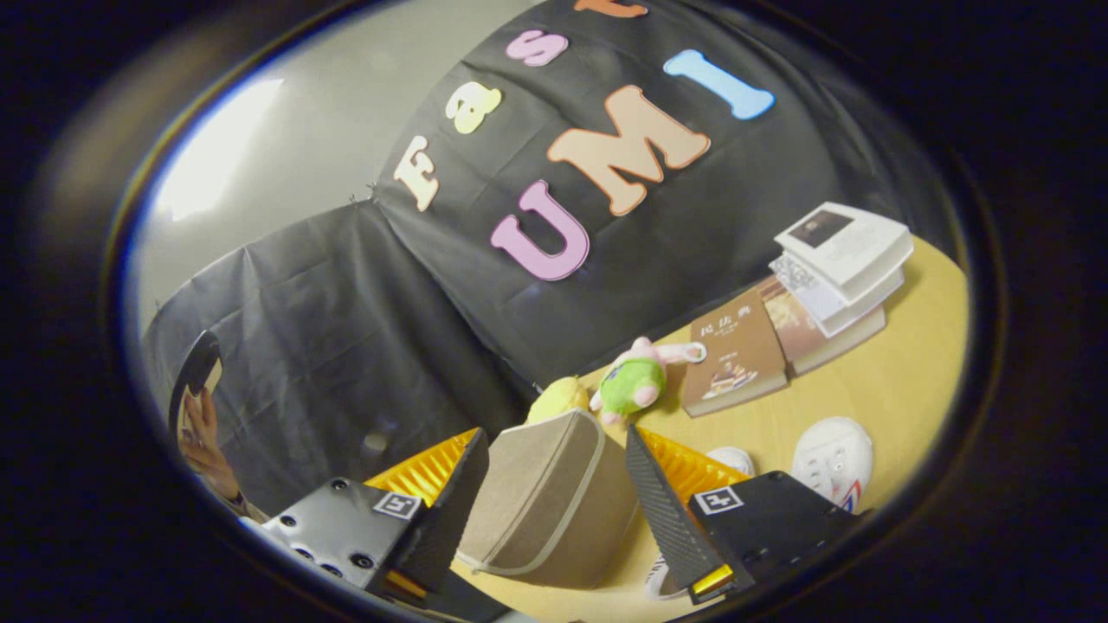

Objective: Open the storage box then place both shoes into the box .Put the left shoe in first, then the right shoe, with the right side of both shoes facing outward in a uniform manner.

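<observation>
while the storage box sits closed between the gripper's released fingers, opening remains; shoes wait beside the box.

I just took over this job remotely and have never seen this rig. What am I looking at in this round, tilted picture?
The picture comes from a fisheye camera riding on a hand-held two-finger gripper, looking forward along its fingers. The fingers are open and hold nothing. Between them, just ahead, sits the beige fabric storage box with its lid closed, on a yellow wooden table. Past one finger lie two white sneakers, partly hidden. Beyond the box are a yellow soft toy, a pink and green plush toy, a brown book and a stack of books. Off to the side, a person's hand holds up a dark object that might be a phone.
</observation>
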Demonstrator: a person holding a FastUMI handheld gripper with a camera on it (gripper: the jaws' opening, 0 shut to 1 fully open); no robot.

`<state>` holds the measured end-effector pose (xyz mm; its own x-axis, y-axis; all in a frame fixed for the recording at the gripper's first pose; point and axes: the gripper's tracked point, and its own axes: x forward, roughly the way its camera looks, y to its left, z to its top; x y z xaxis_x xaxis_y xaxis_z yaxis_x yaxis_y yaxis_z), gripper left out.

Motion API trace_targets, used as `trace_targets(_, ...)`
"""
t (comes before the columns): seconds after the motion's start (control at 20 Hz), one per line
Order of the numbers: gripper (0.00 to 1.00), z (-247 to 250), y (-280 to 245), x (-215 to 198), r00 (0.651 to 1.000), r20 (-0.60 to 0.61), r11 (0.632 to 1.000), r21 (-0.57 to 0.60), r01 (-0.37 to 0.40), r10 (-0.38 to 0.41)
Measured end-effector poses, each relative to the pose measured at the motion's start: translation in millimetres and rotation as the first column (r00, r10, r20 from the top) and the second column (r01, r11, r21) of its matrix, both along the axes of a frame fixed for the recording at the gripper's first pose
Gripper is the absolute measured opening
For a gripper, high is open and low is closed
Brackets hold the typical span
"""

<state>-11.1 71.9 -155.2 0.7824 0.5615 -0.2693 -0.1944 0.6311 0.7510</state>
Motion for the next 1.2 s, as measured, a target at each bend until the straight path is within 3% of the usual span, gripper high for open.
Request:
trace_targets(0.2, 0.98, -17, 27, -12, 0.989, -0.088, 0.982, 0.156, -0.105, 0.119)
trace_targets(0.65, 1.00, -50, 80, -42, 0.910, -0.251, 0.891, 0.400, -0.214, 0.331)
trace_targets(0.85, 1.00, -61, 94, -49, 0.874, -0.294, 0.844, 0.496, -0.207, 0.387)
trace_targets(1.2, 1.00, -90, 98, -44, 0.835, -0.378, 0.781, 0.618, -0.094, 0.400)
